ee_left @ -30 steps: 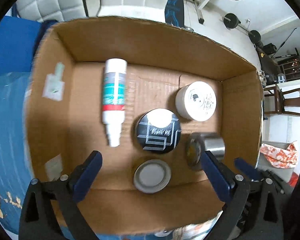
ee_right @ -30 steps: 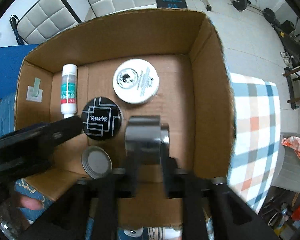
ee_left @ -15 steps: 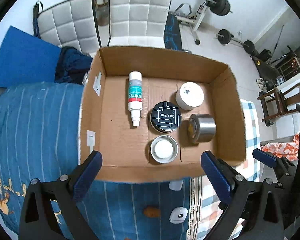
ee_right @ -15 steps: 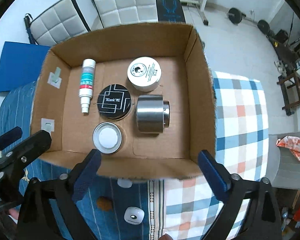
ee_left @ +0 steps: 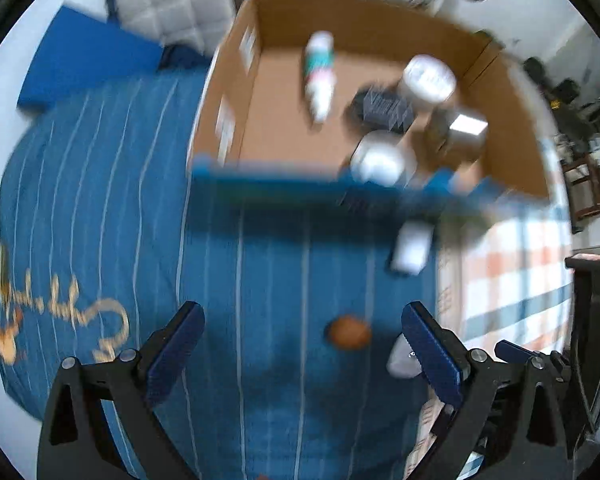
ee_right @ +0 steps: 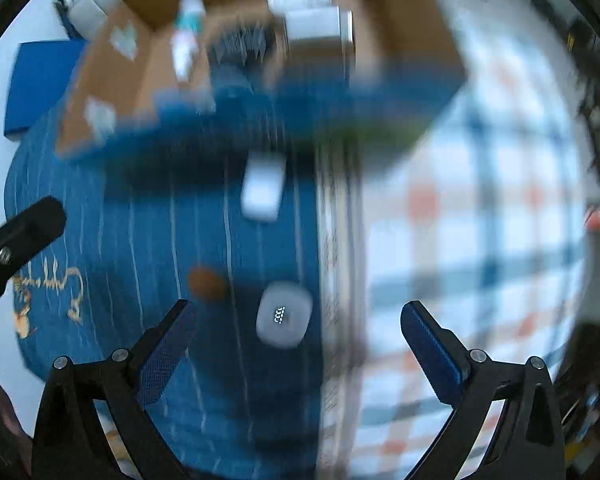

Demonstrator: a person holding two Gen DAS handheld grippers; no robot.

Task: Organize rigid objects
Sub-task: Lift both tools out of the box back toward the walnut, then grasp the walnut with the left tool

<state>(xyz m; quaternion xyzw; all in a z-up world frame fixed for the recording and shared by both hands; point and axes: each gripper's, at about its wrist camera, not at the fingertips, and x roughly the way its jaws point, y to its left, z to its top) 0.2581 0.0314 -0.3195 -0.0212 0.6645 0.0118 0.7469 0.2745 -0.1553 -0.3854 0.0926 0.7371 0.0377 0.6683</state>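
Note:
Both views are blurred by motion. The cardboard box (ee_left: 236,92) lies ahead on the bed and also shows in the right wrist view (ee_right: 100,92). In it lie a white spray bottle (ee_left: 319,76), a black tin (ee_left: 384,108), a white jar (ee_left: 428,78), a silver-rimmed lid (ee_left: 378,162) and a steel cylinder (ee_left: 460,132). My left gripper (ee_left: 302,350) is open and empty above the blue cover. My right gripper (ee_right: 296,344) is open and empty over a white gadget (ee_right: 284,316). A brown round piece (ee_right: 207,284) and a white case (ee_right: 262,186) lie on the cover.
The bed has a blue striped cover (ee_left: 100,200) on the left and a checked cloth (ee_right: 480,240) on the right. White padded chairs (ee_left: 172,4) and a blue mat (ee_left: 88,56) stand behind the box. The left gripper's arm (ee_right: 16,236) shows at the left.
Both grippers have pulled back from the box toward the near side of the bed. The right gripper let go of the steel cylinder, which now lies in the box.

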